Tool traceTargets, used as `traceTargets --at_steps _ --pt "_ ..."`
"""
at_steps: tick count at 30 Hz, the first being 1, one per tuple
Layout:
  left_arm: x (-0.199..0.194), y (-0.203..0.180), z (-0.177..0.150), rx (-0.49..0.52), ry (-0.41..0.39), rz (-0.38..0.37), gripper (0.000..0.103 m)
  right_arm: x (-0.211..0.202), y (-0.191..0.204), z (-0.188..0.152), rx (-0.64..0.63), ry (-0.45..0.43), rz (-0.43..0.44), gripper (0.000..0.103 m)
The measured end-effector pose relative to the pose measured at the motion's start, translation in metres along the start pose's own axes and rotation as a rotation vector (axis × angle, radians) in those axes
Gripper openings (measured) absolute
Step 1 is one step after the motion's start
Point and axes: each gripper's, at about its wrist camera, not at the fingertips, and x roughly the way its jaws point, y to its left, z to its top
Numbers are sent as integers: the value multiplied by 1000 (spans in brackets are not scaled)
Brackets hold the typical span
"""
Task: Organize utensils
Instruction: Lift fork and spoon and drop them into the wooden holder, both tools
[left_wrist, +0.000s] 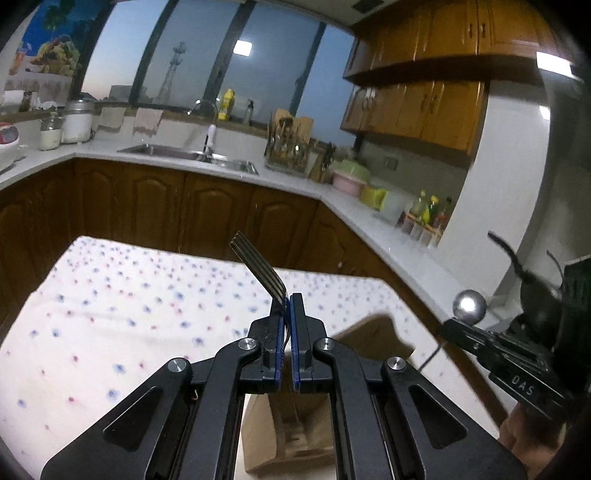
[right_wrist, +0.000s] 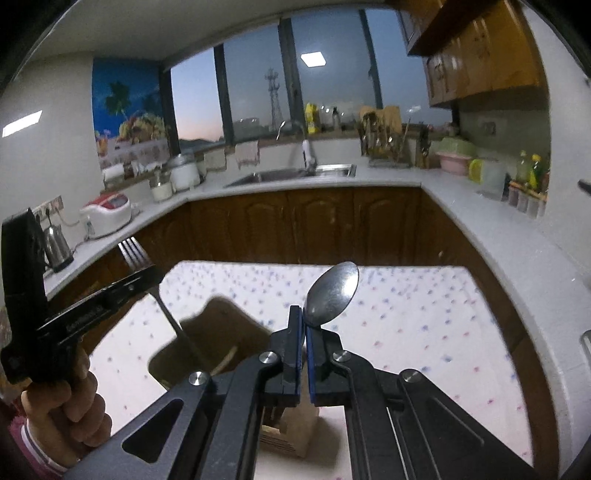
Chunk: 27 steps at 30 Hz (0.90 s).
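My left gripper (left_wrist: 287, 301) is shut on a metal fork (left_wrist: 258, 267), whose tines stick up and to the left past the fingertips. From the right wrist view that gripper (right_wrist: 147, 275) and its fork (right_wrist: 133, 251) show at the left, held by a hand (right_wrist: 64, 413). My right gripper (right_wrist: 303, 312) is shut on a metal spoon (right_wrist: 334, 291), its bowl pointing up and right. In the left wrist view the spoon's bowl (left_wrist: 470, 305) shows at the right edge. A wooden utensil holder (right_wrist: 210, 339) stands on the table below both grippers.
The table carries a white cloth with blue and red dots (left_wrist: 110, 314). Behind it runs a white counter with brown cabinets, a sink (left_wrist: 192, 155), a rack of utensils (left_wrist: 288, 147), bowls and jars. A kettle (right_wrist: 57, 245) and a rice cooker (right_wrist: 109, 214) stand at the left.
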Motion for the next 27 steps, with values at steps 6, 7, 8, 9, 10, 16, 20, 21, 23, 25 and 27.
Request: traceTargets --at_steps 6,7,8,9,10,16,20,21,23,25,27 --pt "13 -3 -18 29 45 11 3 26 -2 -17 -15 75 22 2" --pt "12 -4 -19 37 42 13 3 28 -2 -20 -16 79 22 2" --pt "11 -7 -19 41 43 15 3 28 -3 -21 -17 77 17 2" --pt "10 -8 -19 41 44 16 3 28 -4 -22 -14 79 14 3" --pt "11 -8 -19 41 46 14 3 28 -3 -22 -7 81 19 3" --pt "9 -7 -16 39 52 16 3 28 -6 -21 0 84 28 3" --pt "1 -7 -17 35 60 16 9 25 -10 -20 27 81 39 9" --pt "-3 -8 -17 34 59 18 12 23 -12 -20 40 81 42 12" --pt "-12 -8 -18 26 47 20 35 17 -16 -19 64 75 60 25" --pt "-23 -7 -19 17 29 35 51 9 -20 -19 87 59 64 53" --pt "-34 -4 -21 6 15 44 55 -3 -25 -20 108 37 62 56"
